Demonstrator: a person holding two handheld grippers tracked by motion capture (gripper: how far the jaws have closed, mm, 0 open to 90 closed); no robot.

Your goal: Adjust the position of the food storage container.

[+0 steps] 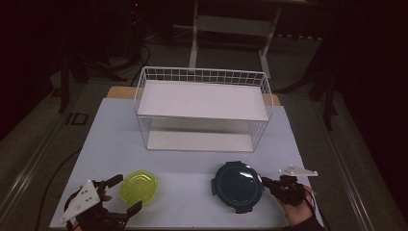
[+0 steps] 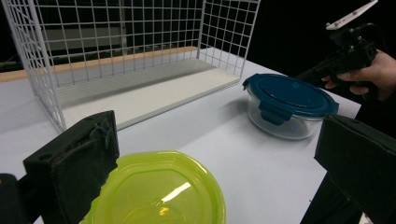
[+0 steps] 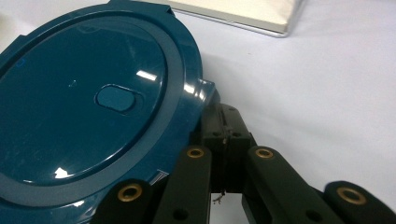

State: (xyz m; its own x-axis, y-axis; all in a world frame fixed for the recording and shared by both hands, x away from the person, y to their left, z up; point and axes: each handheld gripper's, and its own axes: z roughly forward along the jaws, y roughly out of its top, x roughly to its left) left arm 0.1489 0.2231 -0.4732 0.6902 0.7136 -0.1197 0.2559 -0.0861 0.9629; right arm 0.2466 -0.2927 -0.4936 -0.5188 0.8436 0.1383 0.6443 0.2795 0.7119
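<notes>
Here the right hand-held gripper, pressed together, sits against the blue-lidded container at 5 o'clock on the bench; left hand-held gripper spread around the yellow bowl. Tab should be pinched squarely.

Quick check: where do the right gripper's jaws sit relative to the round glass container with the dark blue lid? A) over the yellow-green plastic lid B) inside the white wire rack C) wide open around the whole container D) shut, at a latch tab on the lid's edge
D. In the right gripper view the right gripper has its jaws shut together against a side tab of the dark blue lid; whether they pinch the tab is hard to tell.
</notes>
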